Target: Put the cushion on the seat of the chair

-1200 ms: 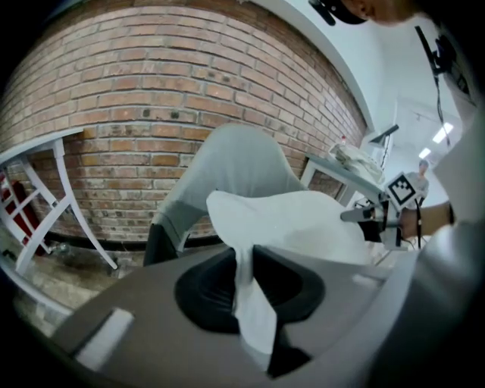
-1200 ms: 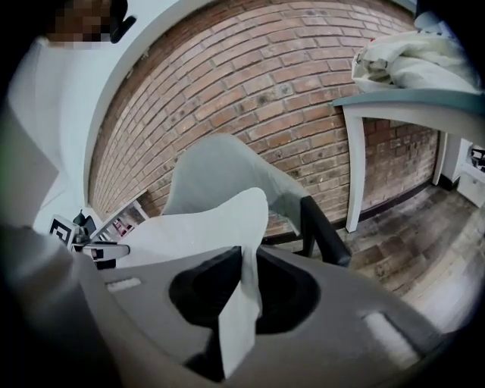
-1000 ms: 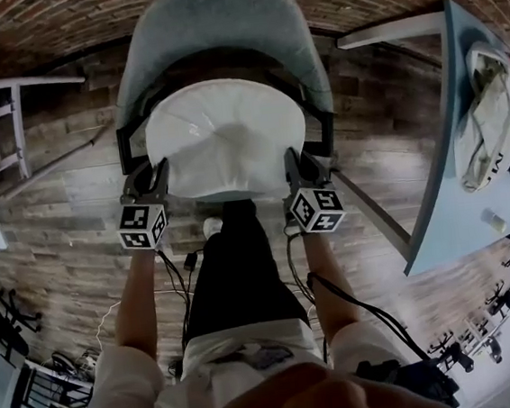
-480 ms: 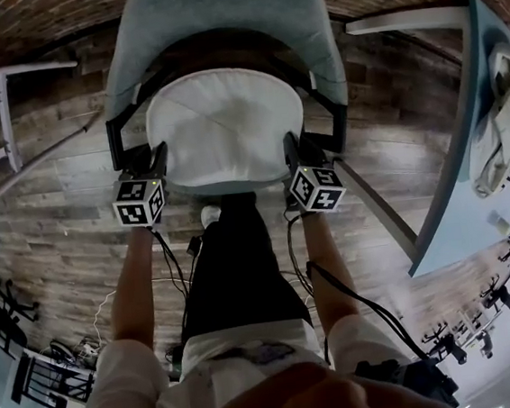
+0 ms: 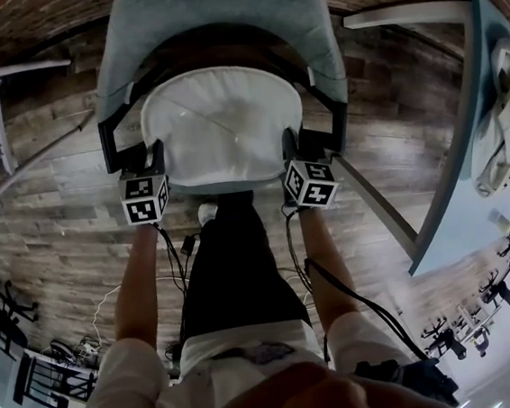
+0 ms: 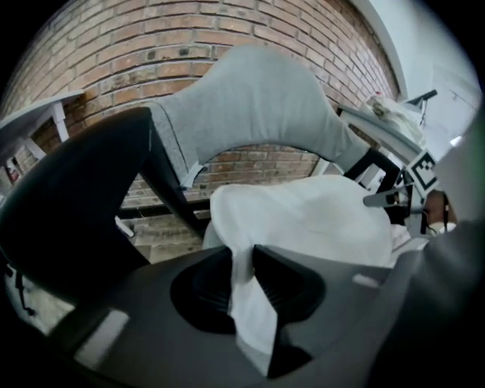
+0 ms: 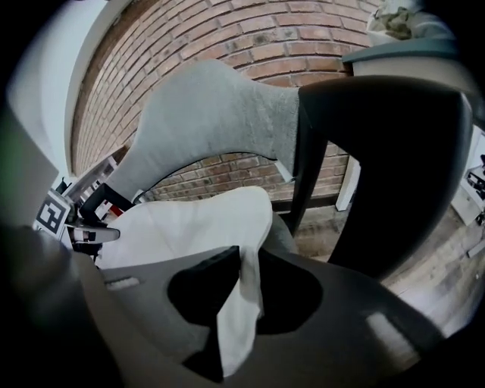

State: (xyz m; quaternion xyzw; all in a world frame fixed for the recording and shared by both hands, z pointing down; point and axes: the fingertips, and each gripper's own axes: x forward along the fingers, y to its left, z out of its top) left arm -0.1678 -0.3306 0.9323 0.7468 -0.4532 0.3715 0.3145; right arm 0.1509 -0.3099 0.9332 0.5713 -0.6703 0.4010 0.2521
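Surveying from above: plank floor, weathered grey-brown wood, boards running across the room; brick wall behind, red-brown courses with pale mortar. Pale blue counter at the right side, smooth top, bearing a crumpled light cloth.

Item one: chair, curved back in grey woven fabric, black armrests with a hard, smooth look.

Item two: cushion, white, rounded, soft and slightly creased, lying on the seat between the two armrests, its near edge toward the person.

Item three: left claw, dark ribbed pads clenched on a fold of the cushion's left front edge.

Item four: right claw, its jaws have just been opening; a white fold of the cushion's right front edge fills the gap between the pads.

Markings: black-and-white square patterns on the cube of each claw; no words among them.

Also present: dark trousers and black cables trailing over the floor.
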